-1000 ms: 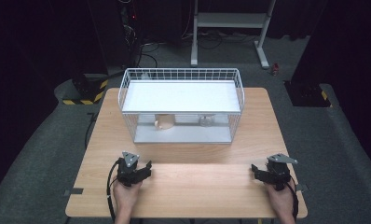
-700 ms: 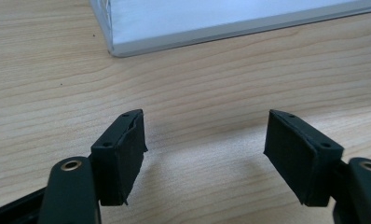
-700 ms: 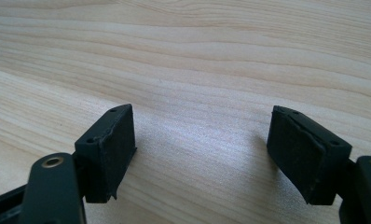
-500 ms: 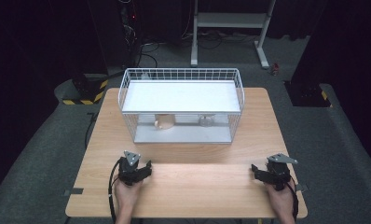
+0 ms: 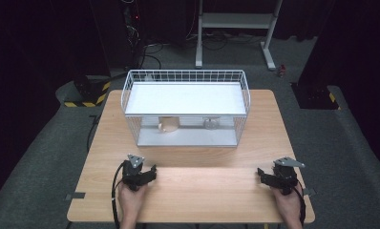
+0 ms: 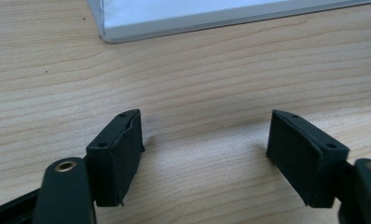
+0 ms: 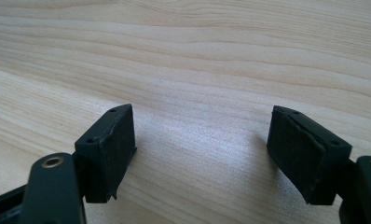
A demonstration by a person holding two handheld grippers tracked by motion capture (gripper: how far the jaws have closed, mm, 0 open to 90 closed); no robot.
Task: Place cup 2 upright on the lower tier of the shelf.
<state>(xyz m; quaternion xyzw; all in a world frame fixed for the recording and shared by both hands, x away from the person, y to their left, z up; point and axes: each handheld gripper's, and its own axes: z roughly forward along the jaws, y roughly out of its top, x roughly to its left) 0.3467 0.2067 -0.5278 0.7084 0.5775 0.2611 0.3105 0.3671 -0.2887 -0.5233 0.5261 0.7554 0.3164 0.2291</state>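
Observation:
My left gripper (image 5: 147,171) rests low over the near left of the wooden table (image 5: 197,157), held by a hand. Its jaws have just been opening and now stand open with only bare wood between them (image 6: 204,128). At the near right, my right gripper (image 5: 263,174) is also open over bare wood (image 7: 202,126), with nothing between its pads. A white wire basket (image 5: 185,76) stands at the table's far middle, with a white shelf across its top. Under the shelf sit a tan cup-like thing (image 5: 169,125) and a small clear glass thing (image 5: 210,124).
The basket's white base corner (image 6: 127,32) lies just ahead of the left gripper. Bare tabletop stretches between the two grippers and the basket. Beyond the table are a dark floor, cables, a yellow-and-black striped base (image 5: 85,101) and a white frame stand (image 5: 236,21).
The left gripper has shifted slightly and its jaws stand a little wider. The right hand and gripper have kept still.

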